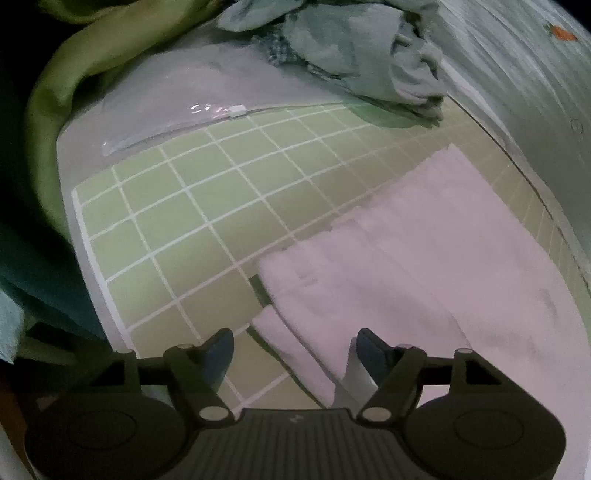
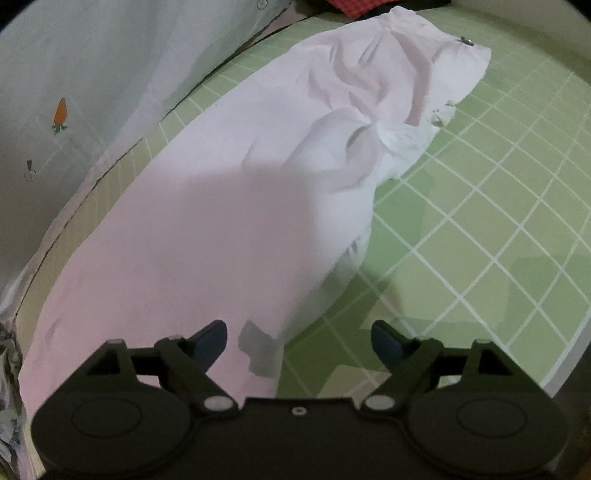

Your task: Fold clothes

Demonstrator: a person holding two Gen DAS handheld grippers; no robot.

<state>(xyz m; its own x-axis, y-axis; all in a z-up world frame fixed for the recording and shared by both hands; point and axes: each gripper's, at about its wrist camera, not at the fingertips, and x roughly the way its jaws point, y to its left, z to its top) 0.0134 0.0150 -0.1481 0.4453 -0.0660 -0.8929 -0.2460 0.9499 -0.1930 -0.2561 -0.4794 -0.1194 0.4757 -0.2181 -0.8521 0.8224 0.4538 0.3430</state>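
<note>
Starting at the left of the left wrist view, a green cloth (image 1: 66,85) and a teal cloth (image 1: 37,266) hang past the rim of the table (image 1: 85,144), the teal one cut off by the frame. A green grid mat (image 1: 192,206) lies bare across the middle, its white border running along the left edge with free squares all round. At the back a grey-blue heap (image 1: 351,51) rests on the mat's far edge; its make-up is hard to read. The pink garment (image 1: 424,266) lies flat on the right half of the mat, its near folded corner between the spread jaws of the left gripper (image 1: 295,350), which press on nothing. In the right wrist view a white sheet (image 2: 74,66) with a small carrot print (image 2: 60,112) runs along the mat's left edge. The garment stretches away from the camera, smooth near the lens and crumpled at its far end by a small metal fastener (image 2: 466,40). The right gripper (image 2: 299,341) hangs over the garment's near right edge, jaws released, with empty mat to its right. A red checked cloth (image 2: 354,7) at the top is mostly out of frame.
</note>
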